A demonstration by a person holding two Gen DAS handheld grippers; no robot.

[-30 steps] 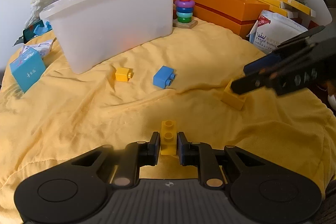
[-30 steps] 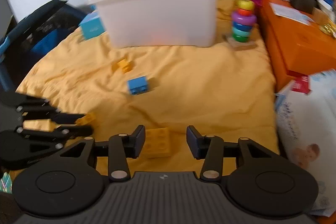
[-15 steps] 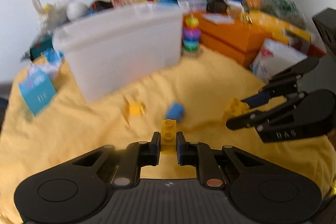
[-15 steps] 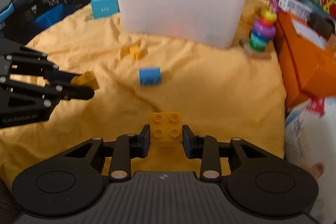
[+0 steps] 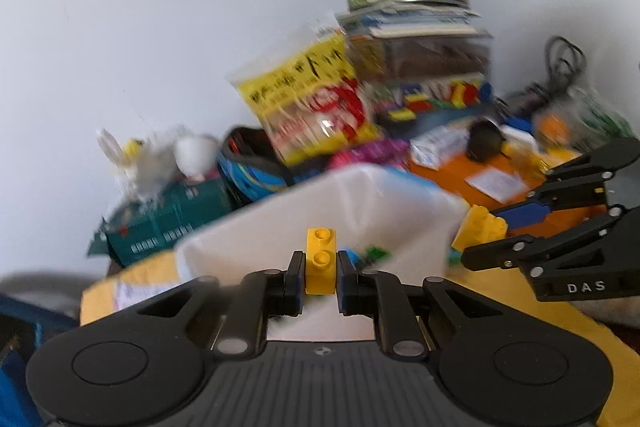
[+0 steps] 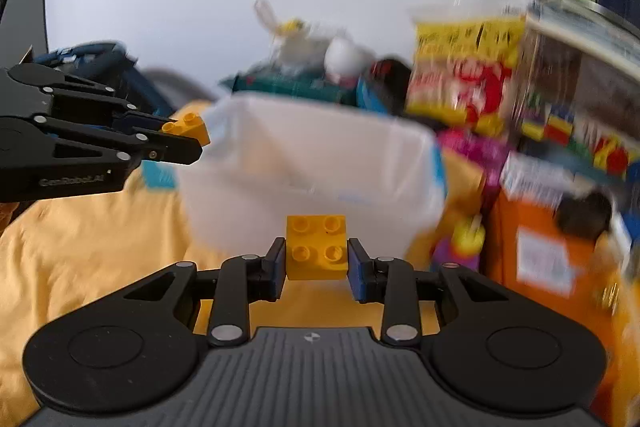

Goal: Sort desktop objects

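1. Yellow two-stud brick (image 5: 320,263) clamped upright in left gripper (image 5: 319,277), in front of the white bin (image 5: 404,211).
2. Right gripper (image 6: 317,265) clamped on yellow four-stud brick (image 6: 316,247), off the yellow cloth (image 6: 80,247), bin just ahead.
3. Background blurred.

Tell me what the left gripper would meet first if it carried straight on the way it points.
Probably the white bin: the left gripper, shut on a narrow yellow brick, points at its open top, though blur leaves depth unclear.
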